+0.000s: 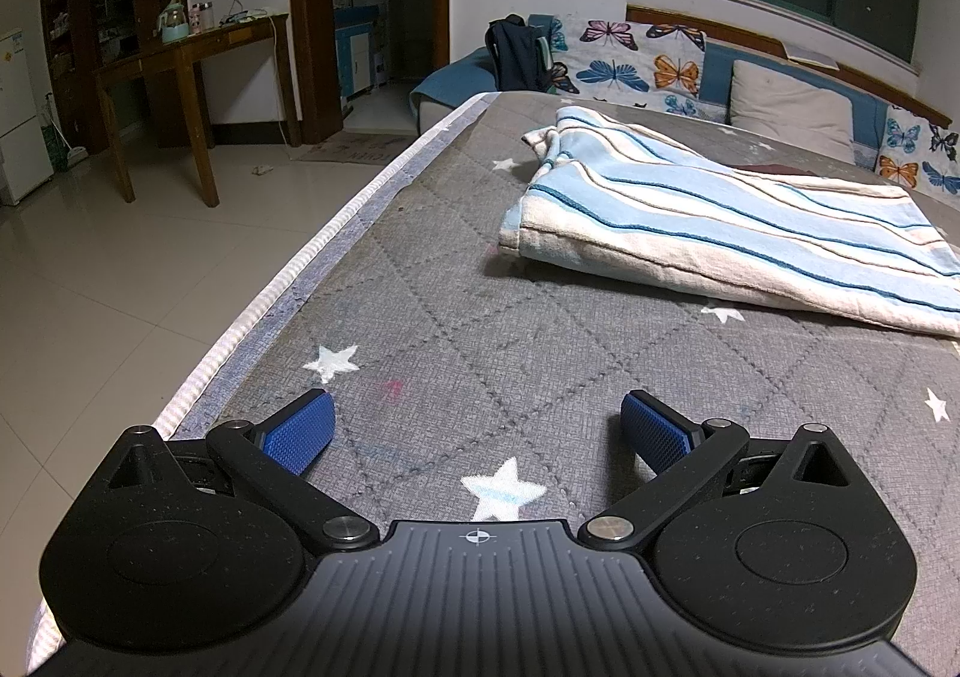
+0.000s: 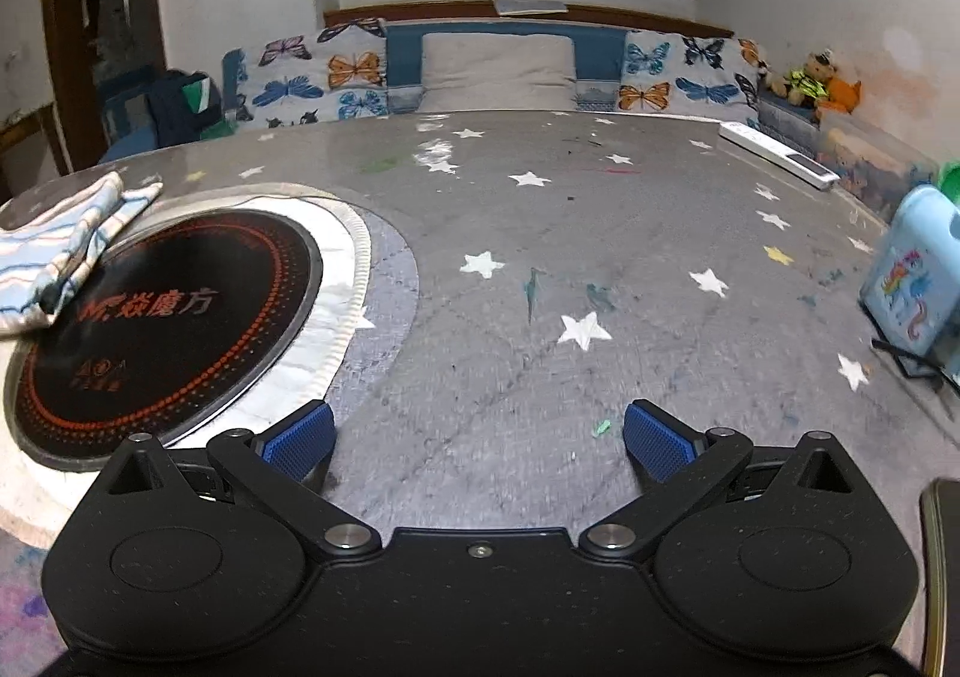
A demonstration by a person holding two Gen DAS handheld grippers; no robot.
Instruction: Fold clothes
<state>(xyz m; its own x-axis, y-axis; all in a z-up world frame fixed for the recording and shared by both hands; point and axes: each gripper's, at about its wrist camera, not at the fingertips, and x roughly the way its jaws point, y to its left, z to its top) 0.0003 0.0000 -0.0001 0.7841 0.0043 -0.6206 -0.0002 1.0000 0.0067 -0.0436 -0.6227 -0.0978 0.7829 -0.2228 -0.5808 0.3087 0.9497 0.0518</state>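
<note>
Stretched wide under both cameras: grey quilted table cover (image 1: 480, 281) scattered with white stars, its pale striped edge running along the left above the tiled floor (image 1: 120, 269). Backed at the far side by a butterfly-print sofa cover (image 2: 312, 77) with a plain grey cushion (image 2: 498, 71) in the middle. Lay folded on the cover, far and to the right in the left wrist view: striped towel (image 1: 720, 221), blue and cream bands, its near edge doubled over and slightly lifted. Showed again at the far left of the right wrist view (image 2: 54, 251), one corner overlapping the black round heater plate (image 2: 162, 317) set into the table, ringed in orange dots. Sat at the right edge: light blue pony-print case (image 2: 912, 281). Rested beyond it, near the far right rim: white power strip (image 2: 780, 155). Hovered low over bare cover, well short of the towel: left gripper (image 1: 477, 425), jaws spread wide, nothing between the blue pads (image 1: 300, 431). Same story for the right gripper (image 2: 480, 437), released and gaping, just right of the heater plate.
</note>
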